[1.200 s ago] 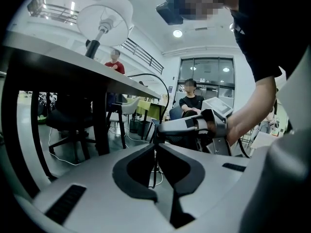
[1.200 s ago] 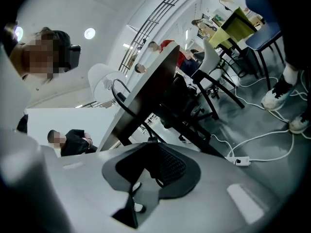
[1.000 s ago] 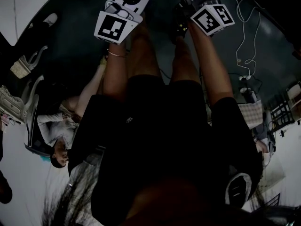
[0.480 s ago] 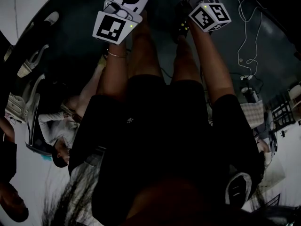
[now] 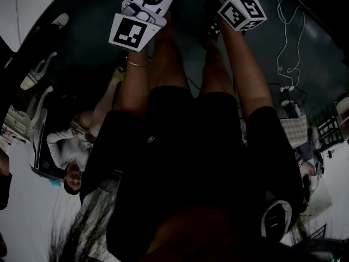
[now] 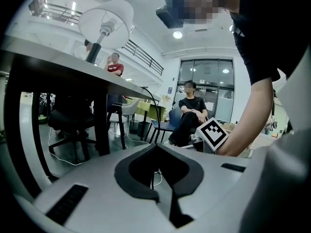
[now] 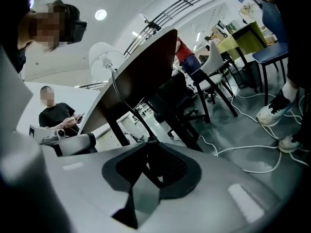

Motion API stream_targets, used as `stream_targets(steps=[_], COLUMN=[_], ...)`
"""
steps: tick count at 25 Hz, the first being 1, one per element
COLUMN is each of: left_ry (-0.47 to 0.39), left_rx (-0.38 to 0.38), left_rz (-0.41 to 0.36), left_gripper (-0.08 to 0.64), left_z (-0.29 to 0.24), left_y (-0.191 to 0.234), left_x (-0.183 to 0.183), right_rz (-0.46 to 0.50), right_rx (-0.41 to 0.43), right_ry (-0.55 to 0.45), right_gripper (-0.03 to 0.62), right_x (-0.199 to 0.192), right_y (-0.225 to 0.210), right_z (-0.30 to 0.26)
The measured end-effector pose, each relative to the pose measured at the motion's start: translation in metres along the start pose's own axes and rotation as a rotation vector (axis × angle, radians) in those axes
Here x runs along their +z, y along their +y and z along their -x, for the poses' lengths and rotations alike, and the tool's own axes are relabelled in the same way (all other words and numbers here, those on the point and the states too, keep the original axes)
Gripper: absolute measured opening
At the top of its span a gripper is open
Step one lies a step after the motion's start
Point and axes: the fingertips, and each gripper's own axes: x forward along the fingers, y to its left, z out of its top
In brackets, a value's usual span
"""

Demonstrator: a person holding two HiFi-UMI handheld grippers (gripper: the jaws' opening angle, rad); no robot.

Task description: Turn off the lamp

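A lamp [image 6: 106, 16] with a bright white shade stands on a dark table [image 6: 73, 64]; the right gripper view shows the lamp [image 7: 104, 57] on the same table [image 7: 146, 67]. Its black cord [image 7: 124, 106] runs down into my right gripper [image 7: 148, 142], which is shut on it, with a dark piece between the pads. In the left gripper view the cord [image 6: 154, 115] ends at my left gripper [image 6: 156, 147]. Those jaws look shut; whether they pinch the cord is unclear. The head view shows only the marker cubes, left [image 5: 130, 31] and right [image 5: 242, 12].
A person [image 6: 192, 113] sits on a chair beyond the table. An office chair [image 6: 68, 123] stands under the table. White cables [image 7: 252, 152] trail over the grey floor near someone's shoes [image 7: 274, 110]. Another seated person [image 7: 56, 113] is at the left.
In the head view the right gripper's marker cube has shifted slightly up the picture and rolled a little. The left cube has stayed put. People at the left edge have moved.
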Motion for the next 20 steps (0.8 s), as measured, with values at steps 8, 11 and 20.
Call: stream_targets(steps=[8,11,20], left_ry=[-0.016,-0.024,-0.025], left_rx=[0.018,0.025,0.038], left_rz=[0.003,0.005,0.017], left_gripper=[0.006,0.006,0.006], left_z=[0.004,0.007,0.012], left_y=[0.003,0.003,-0.01], left_x=[0.003,0.007,0.023], right_rz=[-0.034,-0.033,-0.03], right_rx=[0.019,0.034,0.034], right_ry=[-0.03,-0.05,-0.057], right_gripper=[0.063,0.054,0.002], right_x=[0.003,0.011,0.033], right_y=[0.01,0.019,0.035], right_z=[0.005,0.007,0.028])
